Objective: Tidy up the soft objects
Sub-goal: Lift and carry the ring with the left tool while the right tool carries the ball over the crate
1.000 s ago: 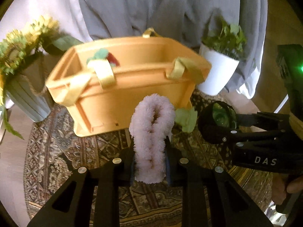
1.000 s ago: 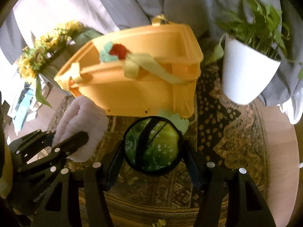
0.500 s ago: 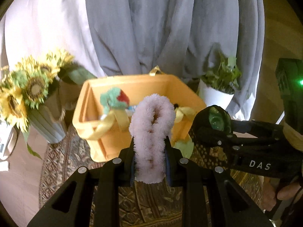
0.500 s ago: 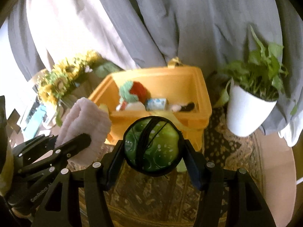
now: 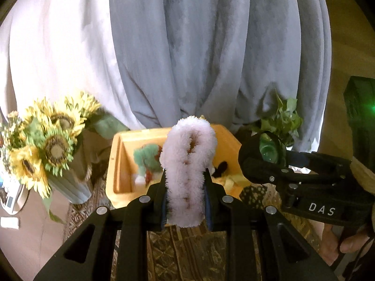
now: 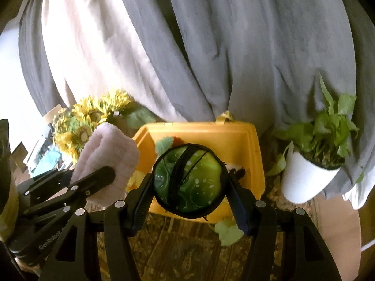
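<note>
Left claw (image 5: pixel 187 201) in its own view is clamped on a fluffy pink cloth (image 5: pixel 187 171), folded into a loop that stands upright between the two fingers and rises above them. Behind the cloth sits a yellow bin (image 5: pixel 121 164) on a patterned rug (image 5: pixel 187 253), with a green and red plush toy (image 5: pixel 148 159) inside it. To the right, the right claw (image 5: pixel 264 161) holds a green ball (image 5: pixel 268 148) level with the bin's right edge. Sunflowers (image 5: pixel 49 145) stand left of the bin, grey curtains (image 5: pixel 199 46) hang behind.

Right claw (image 6: pixel 187 182) in its own view grips the green ball (image 6: pixel 187 182), wrapped in a black net, squarely between both fingers, in front of the yellow bin (image 6: pixel 246 145). The left claw (image 6: pixel 103 178) appears at the left, closed on the pink cloth (image 6: pixel 107 154) beside the bin's left corner. A potted plant (image 6: pixel 304 178) stands to the right of the bin.
</note>
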Demonstrator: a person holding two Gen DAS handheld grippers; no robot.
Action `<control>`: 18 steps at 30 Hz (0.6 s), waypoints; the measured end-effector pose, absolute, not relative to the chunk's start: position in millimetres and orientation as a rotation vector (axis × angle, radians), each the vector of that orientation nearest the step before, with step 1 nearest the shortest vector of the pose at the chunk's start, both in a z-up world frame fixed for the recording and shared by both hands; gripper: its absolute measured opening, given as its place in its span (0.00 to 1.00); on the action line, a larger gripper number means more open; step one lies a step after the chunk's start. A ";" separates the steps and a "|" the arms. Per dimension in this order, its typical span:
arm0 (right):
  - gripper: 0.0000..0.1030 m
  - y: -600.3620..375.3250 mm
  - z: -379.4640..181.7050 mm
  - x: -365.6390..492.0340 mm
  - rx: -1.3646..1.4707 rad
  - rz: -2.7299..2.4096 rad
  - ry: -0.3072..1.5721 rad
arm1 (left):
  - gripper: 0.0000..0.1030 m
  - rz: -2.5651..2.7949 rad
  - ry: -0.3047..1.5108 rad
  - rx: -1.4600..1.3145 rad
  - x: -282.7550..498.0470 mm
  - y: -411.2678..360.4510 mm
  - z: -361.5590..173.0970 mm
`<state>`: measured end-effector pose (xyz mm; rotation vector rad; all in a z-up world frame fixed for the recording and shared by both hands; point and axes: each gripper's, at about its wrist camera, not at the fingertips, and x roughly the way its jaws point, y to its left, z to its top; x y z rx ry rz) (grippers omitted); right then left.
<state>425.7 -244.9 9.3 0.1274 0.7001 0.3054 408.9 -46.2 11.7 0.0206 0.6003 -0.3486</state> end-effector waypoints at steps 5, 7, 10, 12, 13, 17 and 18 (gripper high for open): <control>0.60 -242.4 16.8 440.8 0.133 0.307 0.680 | 0.24 -0.348 0.582 0.013 422.1 -44.6 19.3; 0.60 -240.8 18.6 446.7 0.130 0.303 0.676 | 0.24 -0.344 0.577 0.019 429.6 -45.4 21.5; 0.60 -239.7 19.4 455.7 0.128 0.295 0.675 | 0.24 -0.351 0.585 0.010 443.1 -44.6 22.4; 0.60 -238.7 18.2 463.0 0.126 0.289 0.680 | 0.24 -0.363 0.591 0.000 451.6 -44.4 20.5; 0.60 -238.2 17.3 465.9 0.123 0.288 0.682 | 0.24 -0.363 0.596 0.001 456.2 -44.9 19.2; 0.60 -238.7 10.2 480.5 0.113 0.276 0.702 | 0.24 -0.351 0.612 0.013 472.2 -47.1 13.4; 0.60 -238.3 7.8 485.0 0.113 0.275 0.711 | 0.24 -0.351 0.618 0.015 476.6 -47.7 11.5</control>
